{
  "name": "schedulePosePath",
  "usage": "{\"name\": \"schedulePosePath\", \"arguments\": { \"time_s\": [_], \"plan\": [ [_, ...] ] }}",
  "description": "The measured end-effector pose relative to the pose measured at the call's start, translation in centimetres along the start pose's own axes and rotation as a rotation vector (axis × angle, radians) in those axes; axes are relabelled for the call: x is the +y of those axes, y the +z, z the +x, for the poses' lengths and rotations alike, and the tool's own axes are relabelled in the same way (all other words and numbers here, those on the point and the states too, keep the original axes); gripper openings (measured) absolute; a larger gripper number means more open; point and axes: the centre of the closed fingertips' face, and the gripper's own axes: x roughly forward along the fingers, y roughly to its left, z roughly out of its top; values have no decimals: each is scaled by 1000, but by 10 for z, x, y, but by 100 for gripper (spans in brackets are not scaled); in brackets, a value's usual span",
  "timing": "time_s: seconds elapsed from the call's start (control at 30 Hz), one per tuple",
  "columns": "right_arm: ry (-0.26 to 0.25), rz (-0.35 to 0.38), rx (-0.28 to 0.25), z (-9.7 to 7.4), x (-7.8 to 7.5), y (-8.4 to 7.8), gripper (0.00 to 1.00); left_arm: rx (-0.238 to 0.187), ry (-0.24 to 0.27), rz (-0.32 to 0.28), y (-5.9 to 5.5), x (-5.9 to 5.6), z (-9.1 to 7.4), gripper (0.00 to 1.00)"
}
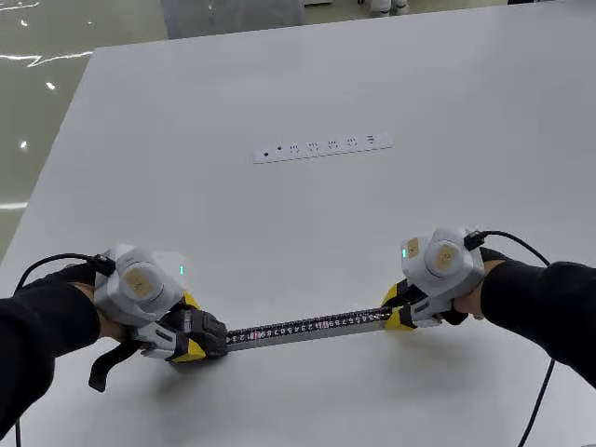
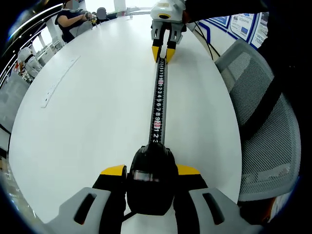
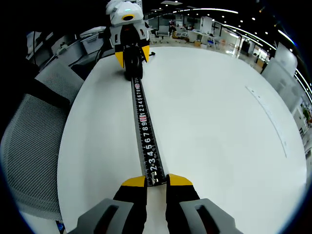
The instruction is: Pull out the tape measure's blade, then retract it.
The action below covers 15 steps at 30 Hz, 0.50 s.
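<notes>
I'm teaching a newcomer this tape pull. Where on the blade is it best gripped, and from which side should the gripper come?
At its free tip, coming head-on along its length, as the right gripper does. The blade runs thin and flat along the table, so the tip likely offers the surest pinch; the left gripper clamps the case.

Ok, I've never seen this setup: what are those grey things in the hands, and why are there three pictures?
No robot here: a person holds a hand-worked claw in each hand. The head view comes from a headset camera; the two round views come from a camera riding on each claw. The left claw grips the black tape measure case; the right claw pinches the tip of the blade, stretched between them over the white table. A flat white strip lies farther up.
</notes>
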Motion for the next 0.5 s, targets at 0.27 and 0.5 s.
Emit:
{"name": "schedulePosePath", "arguments": {
  "time_s": [0.27, 0.5],
  "plan": [
    [29, -31, 30, 0, 0, 1, 11, 6, 9, 16, 1, 1, 0, 32],
    [28, -58, 50, 0, 1, 0, 11, 19, 1, 20, 0, 0, -1, 32]
  ]
}}
